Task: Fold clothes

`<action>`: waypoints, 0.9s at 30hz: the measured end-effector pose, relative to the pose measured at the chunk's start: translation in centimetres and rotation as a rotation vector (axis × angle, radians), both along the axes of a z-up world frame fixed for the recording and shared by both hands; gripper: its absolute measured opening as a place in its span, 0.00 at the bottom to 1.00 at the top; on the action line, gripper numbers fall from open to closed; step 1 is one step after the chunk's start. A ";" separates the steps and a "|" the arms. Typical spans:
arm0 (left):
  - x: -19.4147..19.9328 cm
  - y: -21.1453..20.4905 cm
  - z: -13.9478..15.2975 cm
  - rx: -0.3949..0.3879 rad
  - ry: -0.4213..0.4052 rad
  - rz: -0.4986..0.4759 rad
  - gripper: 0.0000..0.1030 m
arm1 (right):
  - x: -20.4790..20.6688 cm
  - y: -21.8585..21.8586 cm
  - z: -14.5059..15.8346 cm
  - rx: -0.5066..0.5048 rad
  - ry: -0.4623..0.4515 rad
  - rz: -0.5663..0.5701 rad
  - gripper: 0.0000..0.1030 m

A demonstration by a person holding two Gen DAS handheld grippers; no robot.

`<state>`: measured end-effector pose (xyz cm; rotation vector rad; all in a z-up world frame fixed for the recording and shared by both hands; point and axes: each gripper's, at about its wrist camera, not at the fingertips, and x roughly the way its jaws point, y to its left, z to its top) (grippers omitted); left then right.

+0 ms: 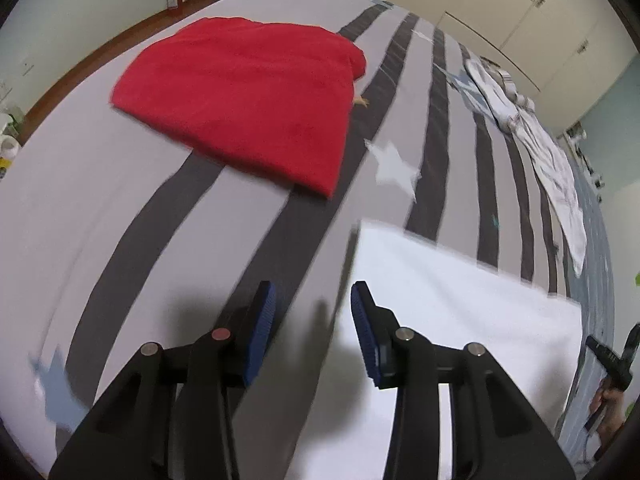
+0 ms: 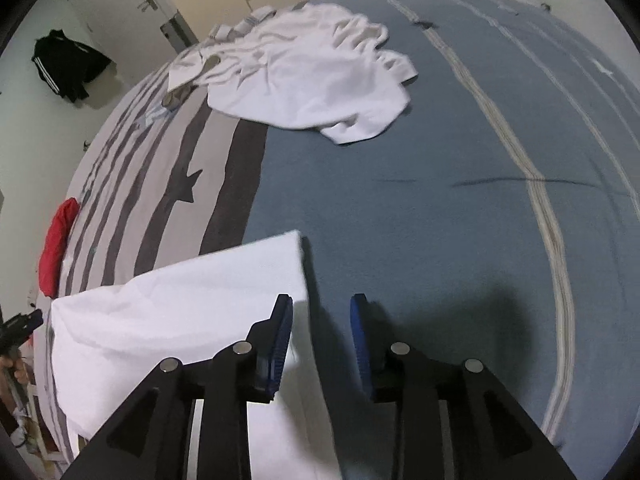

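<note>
- Left wrist view: our left gripper [image 1: 313, 300] hovers with jaws apart, holding nothing, at the left edge of a white garment [image 1: 460, 320] lying flat on the striped bedspread [image 1: 120, 220]. A red garment [image 1: 248, 100] lies beyond, neatly squared (apparently folded).
- Right wrist view: our right gripper [image 2: 322, 312] is likewise spread and empty at the white garment's [image 2: 180, 312] right edge, seemingly bracketing it. A crumpled white garment [image 2: 312, 84] sprawls farther up the bed.

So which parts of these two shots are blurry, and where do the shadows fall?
Left wrist view: white garment edge and red garment smeared by motion; gripper shadow on the bed. Right wrist view: sharper, shadow beside the right gripper.
</note>
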<state>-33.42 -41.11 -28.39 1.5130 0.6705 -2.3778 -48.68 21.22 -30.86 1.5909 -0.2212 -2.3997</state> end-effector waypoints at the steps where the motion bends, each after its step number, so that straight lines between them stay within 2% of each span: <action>1: 1.3 0.5 -0.1 0.004 -0.009 0.003 0.36 | 0.9 0.4 0.3 -0.002 0.001 0.000 0.29; 5: 6.5 2.3 -0.7 0.022 -0.044 0.015 0.36 | 5.8 0.8 0.5 0.016 -0.021 0.035 0.31; 8: 9.3 3.0 -1.7 0.043 -0.076 0.033 0.36 | 8.3 1.1 -0.4 0.019 -0.061 0.032 0.32; 12: 10.2 3.0 -3.3 0.084 -0.111 0.069 0.43 | 11.3 1.4 -1.8 0.023 -0.117 0.026 0.34; 14: 10.0 3.0 -3.8 0.108 -0.114 0.079 0.44 | 11.7 1.8 -2.5 0.022 -0.130 0.008 0.35; 17: 9.5 3.5 -3.6 0.112 -0.079 0.060 0.46 | 11.8 2.0 -3.3 0.005 -0.125 -0.016 0.38; 18: 9.4 3.9 -3.7 0.111 -0.082 0.045 0.47 | 11.8 1.9 -3.4 0.005 -0.121 -0.021 0.39; 20: 9.1 4.8 -4.0 0.099 -0.092 0.009 0.47 | 11.8 1.6 -3.5 0.005 -0.116 -0.027 0.47; 23: 8.8 6.2 -4.1 0.035 -0.099 -0.050 0.47 | 11.9 0.9 -3.4 0.005 -0.110 -0.022 0.52; 24: 8.8 6.4 -4.2 0.039 -0.091 -0.053 0.44 | 12.0 0.7 -3.4 0.009 -0.109 -0.018 0.52; 27: 8.5 7.0 -4.1 0.052 -0.076 -0.077 0.18 | 11.8 0.5 -3.3 -0.022 -0.107 -0.011 0.52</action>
